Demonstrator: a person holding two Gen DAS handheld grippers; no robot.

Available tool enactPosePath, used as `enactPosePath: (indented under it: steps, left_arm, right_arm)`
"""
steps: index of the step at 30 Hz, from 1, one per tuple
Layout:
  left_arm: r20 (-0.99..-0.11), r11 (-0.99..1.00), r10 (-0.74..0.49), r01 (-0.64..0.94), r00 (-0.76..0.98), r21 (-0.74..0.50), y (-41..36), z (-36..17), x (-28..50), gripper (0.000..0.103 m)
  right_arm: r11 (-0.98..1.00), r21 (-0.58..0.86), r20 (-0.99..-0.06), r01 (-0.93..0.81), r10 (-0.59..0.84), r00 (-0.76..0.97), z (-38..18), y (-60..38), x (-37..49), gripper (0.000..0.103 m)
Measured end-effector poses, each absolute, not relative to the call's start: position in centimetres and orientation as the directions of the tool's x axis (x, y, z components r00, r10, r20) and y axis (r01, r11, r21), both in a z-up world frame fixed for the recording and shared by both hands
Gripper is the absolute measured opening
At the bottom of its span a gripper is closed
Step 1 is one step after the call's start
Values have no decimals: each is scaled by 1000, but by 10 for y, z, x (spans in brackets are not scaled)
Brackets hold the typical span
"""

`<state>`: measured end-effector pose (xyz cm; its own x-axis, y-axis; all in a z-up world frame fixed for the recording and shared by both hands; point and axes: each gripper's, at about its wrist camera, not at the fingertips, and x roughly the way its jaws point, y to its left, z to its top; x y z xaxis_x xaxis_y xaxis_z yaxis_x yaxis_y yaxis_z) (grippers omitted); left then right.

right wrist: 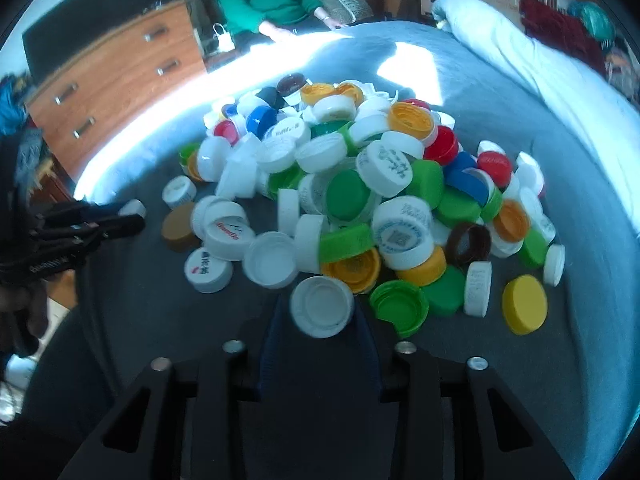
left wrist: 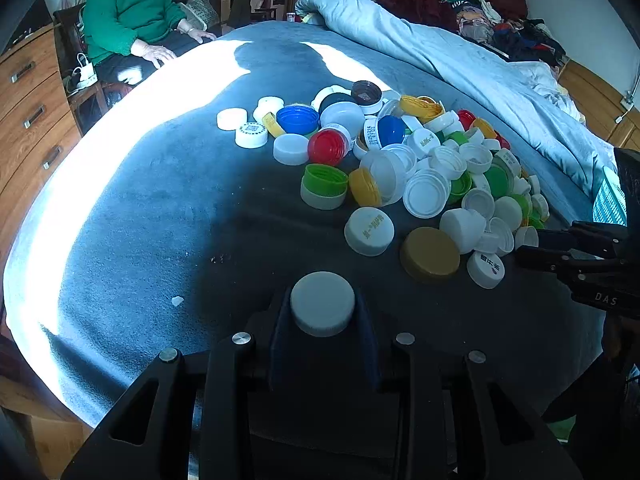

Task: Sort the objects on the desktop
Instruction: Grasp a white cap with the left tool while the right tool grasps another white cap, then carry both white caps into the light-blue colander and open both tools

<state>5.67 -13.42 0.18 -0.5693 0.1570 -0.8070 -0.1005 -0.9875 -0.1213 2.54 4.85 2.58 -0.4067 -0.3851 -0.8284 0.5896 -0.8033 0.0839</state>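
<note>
We hold a white cap (left wrist: 322, 304) in each claw, left (left wrist: 322, 312) and right (right wrist: 322, 312) pinched shut, the right cap (right wrist: 322, 312) at the pile's (right wrist: 360, 184) near edge on the bed (right wrist: 500, 92).

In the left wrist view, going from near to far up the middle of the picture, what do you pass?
Left claw shut on a grey cap → white printed cap → green cap → red cap → blue cap → folded blue quilt.
</note>
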Motion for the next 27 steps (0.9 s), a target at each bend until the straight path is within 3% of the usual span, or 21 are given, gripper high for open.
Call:
enactPosePath:
  steps: [14, 27]
  left_arm:
    - [-727, -985, 171, -113, -665, -128, -128, 49, 80, 27]
    - [-671, -956, 270, -276, -690, -101, -41, 114, 76, 27]
  right_arm:
    - [-816, 126, -745, 565, -453, -489, 92, 90, 66, 34]
    - [-861, 113, -658, 496, -439, -612, 168, 145, 92, 34]
